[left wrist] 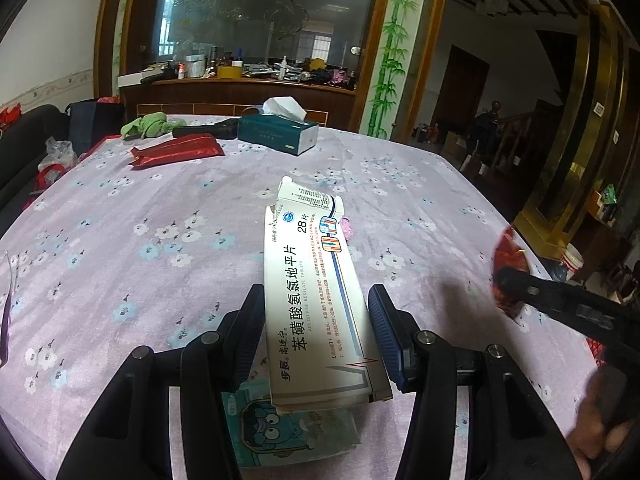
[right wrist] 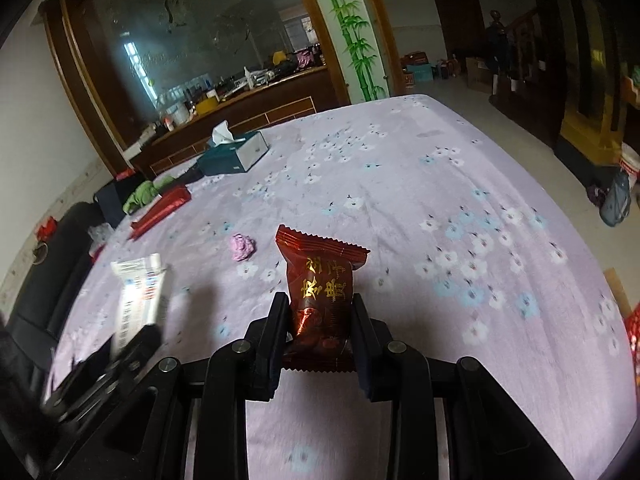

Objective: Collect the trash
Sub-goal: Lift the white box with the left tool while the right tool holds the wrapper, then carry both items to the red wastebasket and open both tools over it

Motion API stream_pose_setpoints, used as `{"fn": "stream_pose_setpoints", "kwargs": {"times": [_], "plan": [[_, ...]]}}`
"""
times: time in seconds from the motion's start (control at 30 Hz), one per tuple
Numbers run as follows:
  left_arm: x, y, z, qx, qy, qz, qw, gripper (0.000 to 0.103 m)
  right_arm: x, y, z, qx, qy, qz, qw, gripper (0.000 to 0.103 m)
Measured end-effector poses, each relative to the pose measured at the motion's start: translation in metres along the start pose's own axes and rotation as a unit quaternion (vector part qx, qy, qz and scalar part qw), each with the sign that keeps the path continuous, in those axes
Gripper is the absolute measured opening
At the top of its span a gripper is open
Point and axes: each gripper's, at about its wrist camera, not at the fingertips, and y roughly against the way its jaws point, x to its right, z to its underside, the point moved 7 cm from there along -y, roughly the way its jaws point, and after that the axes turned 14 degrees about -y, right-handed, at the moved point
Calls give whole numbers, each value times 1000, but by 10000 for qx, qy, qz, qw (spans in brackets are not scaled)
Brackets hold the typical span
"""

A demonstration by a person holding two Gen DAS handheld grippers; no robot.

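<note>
My left gripper [left wrist: 318, 300] is shut on a white medicine box [left wrist: 316, 300] with blue print, held lengthwise above the purple floral tablecloth [left wrist: 120, 220]. Under the box lies a pale green cartoon packet [left wrist: 288, 432] on the cloth. My right gripper [right wrist: 318, 304] is shut on a dark red snack wrapper [right wrist: 320, 292] with gold characters. A small crumpled purple scrap [right wrist: 242, 247] lies on the cloth ahead of the right gripper; in the left wrist view it [left wrist: 347, 227] peeks out behind the box. The medicine box [right wrist: 138, 300] shows blurred at left in the right wrist view.
At the far side of the table sit a teal tissue box [left wrist: 280, 132], a long red foil packet [left wrist: 176, 151], a green cloth [left wrist: 148, 126] and a black object [left wrist: 216, 130]. A dark sofa [left wrist: 24, 148] borders the left edge. A cluttered wooden counter [left wrist: 240, 84] stands behind.
</note>
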Motion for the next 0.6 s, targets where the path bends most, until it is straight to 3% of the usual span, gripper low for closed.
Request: {"fn": "stream_pose_setpoints", "kwargs": {"times": [0.23, 0.6], "plan": [[14, 0, -4, -26, -46, 304, 9995, 50, 20, 66, 11, 176, -95, -197, 9996, 32], [56, 52, -9, 188, -345, 532, 9978, 51, 94, 133, 26, 419, -381, -87, 9984, 32]]}}
